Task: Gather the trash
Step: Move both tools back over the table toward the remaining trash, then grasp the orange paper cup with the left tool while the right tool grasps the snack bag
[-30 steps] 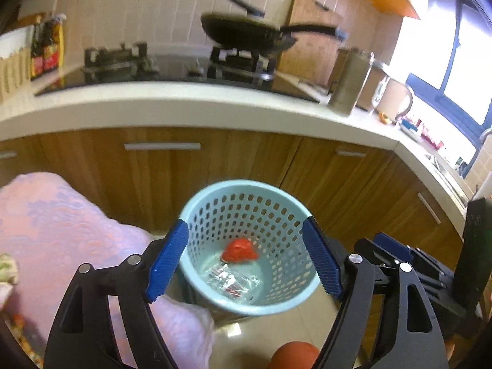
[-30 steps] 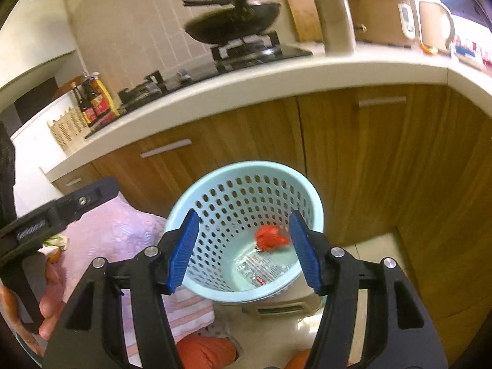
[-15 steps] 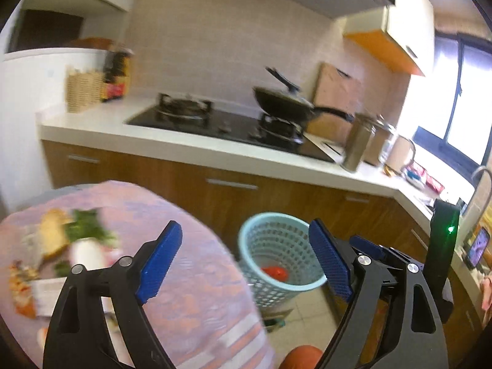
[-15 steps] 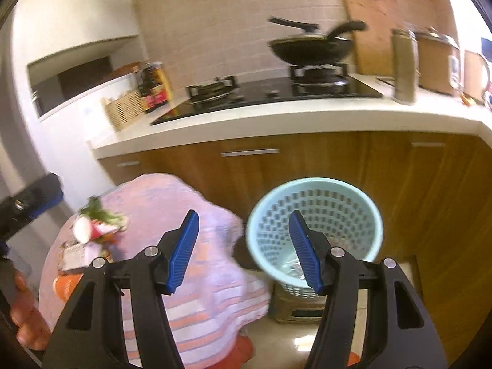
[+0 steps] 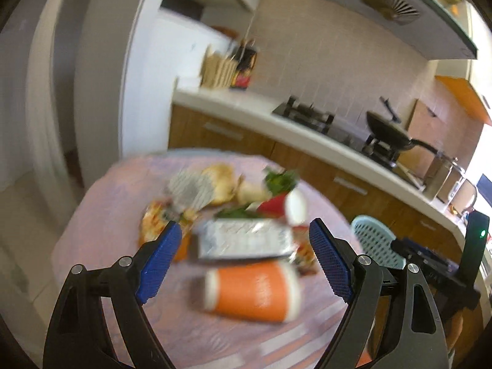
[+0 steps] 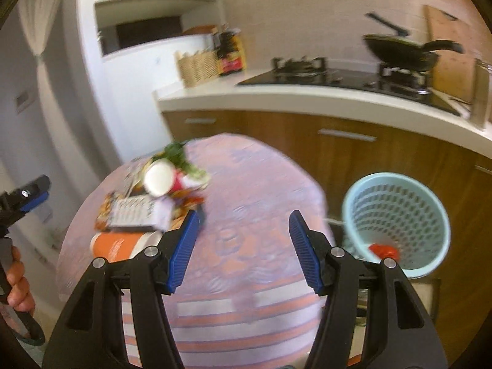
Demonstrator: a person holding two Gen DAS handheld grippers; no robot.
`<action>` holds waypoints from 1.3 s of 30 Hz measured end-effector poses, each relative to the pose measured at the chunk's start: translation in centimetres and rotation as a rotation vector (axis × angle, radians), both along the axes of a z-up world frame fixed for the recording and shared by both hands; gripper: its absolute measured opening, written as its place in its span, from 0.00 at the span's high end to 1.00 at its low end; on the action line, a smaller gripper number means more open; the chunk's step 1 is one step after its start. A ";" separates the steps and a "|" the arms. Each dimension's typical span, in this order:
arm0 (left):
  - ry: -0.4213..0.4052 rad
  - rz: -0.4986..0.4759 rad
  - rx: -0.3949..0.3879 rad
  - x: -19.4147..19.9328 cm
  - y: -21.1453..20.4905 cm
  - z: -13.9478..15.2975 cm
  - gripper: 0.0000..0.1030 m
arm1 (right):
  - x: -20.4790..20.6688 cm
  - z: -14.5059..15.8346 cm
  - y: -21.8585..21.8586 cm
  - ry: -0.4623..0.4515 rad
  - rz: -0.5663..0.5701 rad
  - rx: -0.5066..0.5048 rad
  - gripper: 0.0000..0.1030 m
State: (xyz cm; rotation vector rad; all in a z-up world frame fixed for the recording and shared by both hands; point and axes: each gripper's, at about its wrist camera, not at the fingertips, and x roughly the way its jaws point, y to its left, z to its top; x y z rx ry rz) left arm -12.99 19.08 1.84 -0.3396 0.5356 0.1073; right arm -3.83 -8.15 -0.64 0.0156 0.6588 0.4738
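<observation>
A pile of trash lies on a round table with a pink cloth (image 5: 92,221): an orange paper cup (image 5: 252,292) on its side, a silver foil wrapper (image 5: 243,240), a red cup with a white lid (image 5: 292,206), greens and food scraps. My left gripper (image 5: 243,261) is open and empty above the orange cup. My right gripper (image 6: 243,249) is open and empty over the bare cloth (image 6: 252,190), right of the pile (image 6: 147,203). The light blue perforated basket (image 6: 396,215) stands on the floor at the right with a red scrap (image 6: 382,249) inside.
Wooden cabinets and a white counter (image 6: 307,98) run behind the table, with a stove and a black pan (image 6: 399,50). A white pillar (image 5: 101,92) stands at the left. The basket also shows at the table's right edge in the left wrist view (image 5: 373,243).
Both grippers swung left and up, away from the basket, and now face the table with the trash pile. Both stayed open and empty.
</observation>
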 end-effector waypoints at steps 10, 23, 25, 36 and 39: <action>0.190 -0.082 -0.074 2.6 0.4 -7.9 0.20 | 0.9 -3.5 4.7 0.062 0.051 -0.076 0.44; 0.237 -0.488 -0.069 -0.2 -5.5 -9.6 0.21 | 7.0 -7.2 7.2 0.182 0.114 -0.003 0.44; 0.231 -0.476 0.005 -0.8 -5.8 -9.2 0.21 | 7.6 -7.4 7.3 0.175 0.143 0.040 0.44; 0.305 -0.399 -0.031 6.3 -4.3 -11.4 0.15 | 9.1 -7.8 7.3 0.177 0.145 0.080 0.44; 0.312 -0.444 -0.126 6.7 -4.2 -12.5 0.16 | 9.6 -8.0 7.4 0.188 0.147 0.077 0.44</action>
